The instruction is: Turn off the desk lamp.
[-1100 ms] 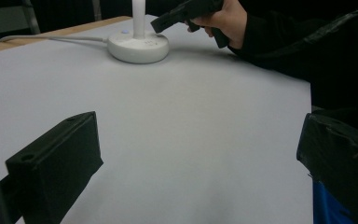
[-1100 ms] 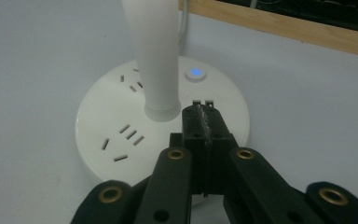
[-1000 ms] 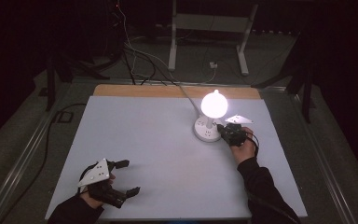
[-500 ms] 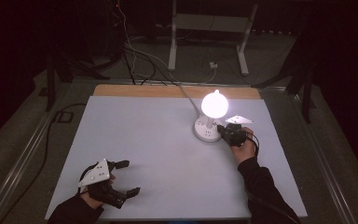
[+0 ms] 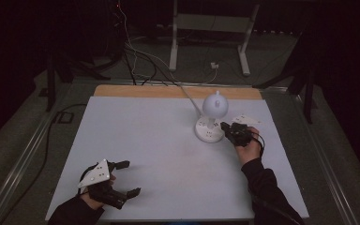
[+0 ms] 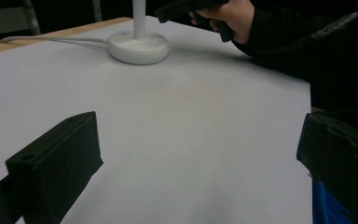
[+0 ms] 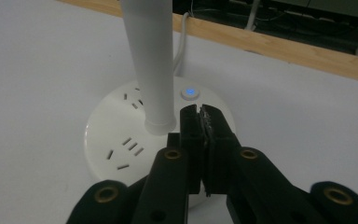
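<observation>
lamp (image 5: 212,118) at 2 o'clock on table (image 5: 136,136), bulb dark, so switch-off looks done | right gripper (image 7: 201,114) jaws pressed together, just short of lit button (image 7: 189,93) | left gripper (image 5: 124,178) jaws apart, idle at 7 o'clock | left: withdraw

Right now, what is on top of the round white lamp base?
On the base stand a white pole, a blue-lit button and plug slots. The closed right tongs hide part of it.

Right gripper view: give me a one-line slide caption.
Shut hand-held gripper poised over the white lamp base, just short of its blue-lit button.
</observation>
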Action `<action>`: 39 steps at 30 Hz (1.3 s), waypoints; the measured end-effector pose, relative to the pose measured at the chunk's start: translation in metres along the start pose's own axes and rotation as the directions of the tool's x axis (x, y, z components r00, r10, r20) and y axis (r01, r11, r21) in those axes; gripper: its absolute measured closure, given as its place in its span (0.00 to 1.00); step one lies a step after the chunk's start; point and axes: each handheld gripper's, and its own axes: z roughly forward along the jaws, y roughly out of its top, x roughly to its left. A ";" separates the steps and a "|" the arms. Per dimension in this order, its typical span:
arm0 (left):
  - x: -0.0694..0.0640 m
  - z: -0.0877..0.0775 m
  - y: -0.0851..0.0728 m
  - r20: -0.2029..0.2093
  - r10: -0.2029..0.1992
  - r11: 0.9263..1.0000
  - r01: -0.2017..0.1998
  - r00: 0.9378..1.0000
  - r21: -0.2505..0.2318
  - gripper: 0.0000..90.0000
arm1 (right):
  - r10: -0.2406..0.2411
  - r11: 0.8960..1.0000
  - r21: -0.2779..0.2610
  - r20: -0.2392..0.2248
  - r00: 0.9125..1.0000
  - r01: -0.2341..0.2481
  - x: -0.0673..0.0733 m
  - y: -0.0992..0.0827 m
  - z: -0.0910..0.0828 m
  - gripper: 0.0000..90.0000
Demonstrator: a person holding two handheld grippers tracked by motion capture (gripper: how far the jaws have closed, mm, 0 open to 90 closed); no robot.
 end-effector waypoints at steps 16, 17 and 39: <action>0.000 -0.001 0.000 -0.001 -0.004 1.000 0.004 1.000 -0.006 0.00 | 0.010 0.997 -0.071 -0.149 0.989 -0.021 0.011 -0.003 -0.035 0.56; 0.000 -0.001 0.001 0.000 -0.004 1.000 0.004 1.000 -0.006 0.00 | 0.016 0.997 -0.075 -0.163 0.986 -0.029 0.013 -0.003 -0.038 0.50; 0.000 -0.001 0.000 -0.002 -0.005 1.000 0.005 1.000 -0.004 0.00 | -0.033 0.999 -0.013 -0.367 0.930 0.031 0.026 -0.035 -0.077 0.00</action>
